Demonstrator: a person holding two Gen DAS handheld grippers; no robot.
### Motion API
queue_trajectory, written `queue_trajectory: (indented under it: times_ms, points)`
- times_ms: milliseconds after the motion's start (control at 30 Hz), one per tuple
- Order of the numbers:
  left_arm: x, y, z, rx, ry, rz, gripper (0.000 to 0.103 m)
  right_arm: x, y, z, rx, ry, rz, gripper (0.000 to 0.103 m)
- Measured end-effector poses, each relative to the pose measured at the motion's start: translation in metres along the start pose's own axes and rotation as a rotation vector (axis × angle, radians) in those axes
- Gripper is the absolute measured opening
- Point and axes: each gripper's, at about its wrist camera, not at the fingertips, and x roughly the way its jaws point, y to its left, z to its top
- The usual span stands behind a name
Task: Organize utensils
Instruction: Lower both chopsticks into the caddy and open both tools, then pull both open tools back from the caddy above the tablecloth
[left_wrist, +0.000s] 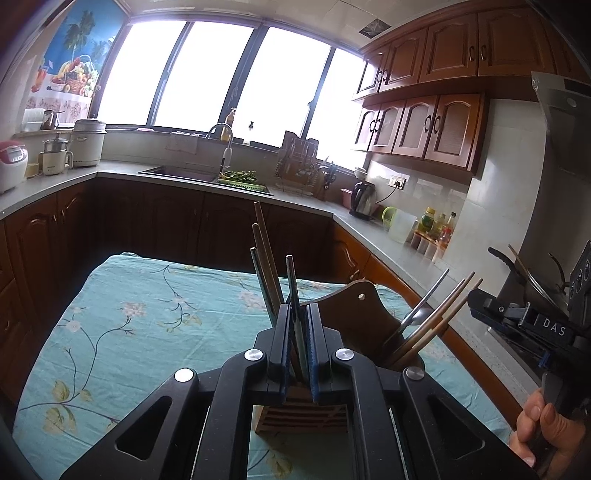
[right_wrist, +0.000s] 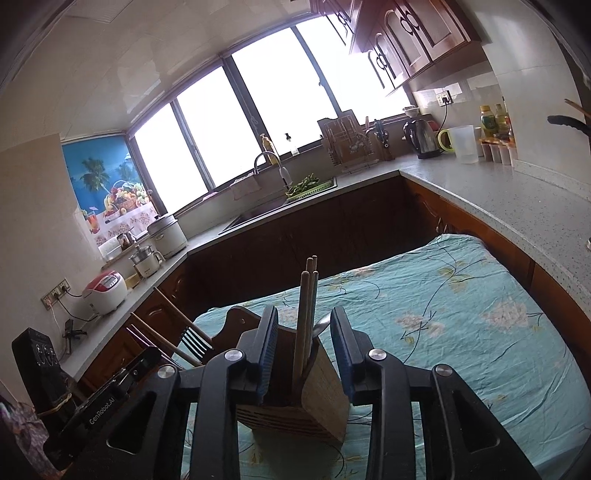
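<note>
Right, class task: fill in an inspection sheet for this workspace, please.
Surface: table under teal floral cloth.
Job's things: wooden holder holding chopsticks, spoon, fork.
Clutter: nothing seen.
Grippers: left gripper narrow around a chopstick, grip unclear; right gripper open, astride chopsticks, not touching.
Cables: kettle cord to wall socket.
Surroundings: counter, sink, windows.

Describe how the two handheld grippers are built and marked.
The left gripper and the right gripper look alike: black plastic linkage frames with triangular cutouts, silver round pivot bolts, and flat black fingers lined with ribbed blue pads. The left wrist view shows white "DAS" lettering on the right one's body; the right wrist view shows "GenRobot.AI" on the left one's.
</note>
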Motion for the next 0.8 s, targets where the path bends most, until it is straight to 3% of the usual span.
queue_trajectory:
  times_ms: [67, 100, 200, 267, 333, 800]
  points:
    - [-0.006, 0.0, -0.002, -0.007, -0.007, 0.004, 0.019, -0.007, -0.002, 0.001, 0.016, -0.013, 0.008, 0.035]
    - [-0.011, 0.0, -0.002, -0.012, -0.014, 0.005, 0.019, -0.01, -0.002, 0.002, 0.021, -0.02, 0.009, 0.037]
    - [-0.027, 0.001, -0.006, -0.018, -0.033, 0.005, 0.025, -0.024, -0.003, 0.001, 0.025, -0.046, 0.015, 0.052]
    - [-0.038, 0.002, -0.01, -0.025, -0.04, 0.02, 0.043, -0.033, -0.003, -0.003, 0.023, -0.059, 0.02, 0.068]
    - [-0.049, 0.005, -0.018, -0.039, -0.045, 0.031, 0.058, -0.042, -0.002, -0.009, 0.017, -0.072, 0.029, 0.075]
    - [-0.133, 0.003, -0.066, -0.064, -0.02, 0.103, 0.091, -0.086, -0.001, -0.075, 0.007, -0.025, 0.047, 0.092]
